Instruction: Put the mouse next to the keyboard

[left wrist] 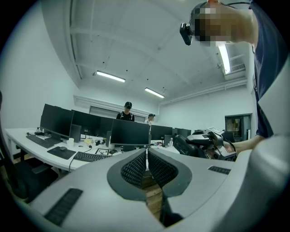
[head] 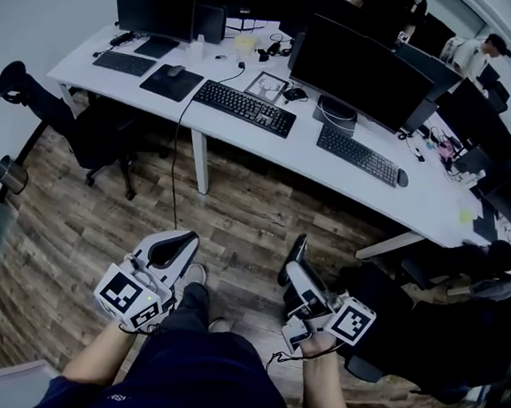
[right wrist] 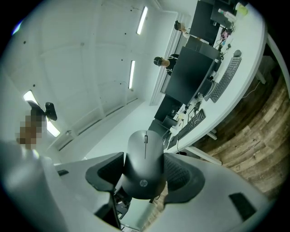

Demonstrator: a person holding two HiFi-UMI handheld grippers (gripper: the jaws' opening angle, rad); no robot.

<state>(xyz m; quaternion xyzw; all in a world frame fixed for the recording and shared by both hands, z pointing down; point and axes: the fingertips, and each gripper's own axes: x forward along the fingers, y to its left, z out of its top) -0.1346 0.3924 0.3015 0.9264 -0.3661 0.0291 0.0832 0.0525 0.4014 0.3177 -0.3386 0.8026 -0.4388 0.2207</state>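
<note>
A dark grey HP mouse (right wrist: 144,163) sits clamped between the jaws of my right gripper (right wrist: 145,171). In the head view that gripper (head: 296,257) hangs low over the wooden floor, well short of the desk, with the mouse (head: 297,247) at its tip. My left gripper (head: 184,239) is beside it at the left, jaws closed together and holding nothing (left wrist: 147,159). On the long white desk (head: 218,124) lie a black keyboard (head: 244,107) at the centre and another keyboard (head: 358,154) to its right.
Monitors (head: 360,70) line the desk, with a third keyboard (head: 124,63), a mouse pad (head: 171,82) and other mice (head: 403,178) on it. A black office chair (head: 76,121) stands at the left, another (head: 423,320) at my right. People stand behind the desk (head: 478,51).
</note>
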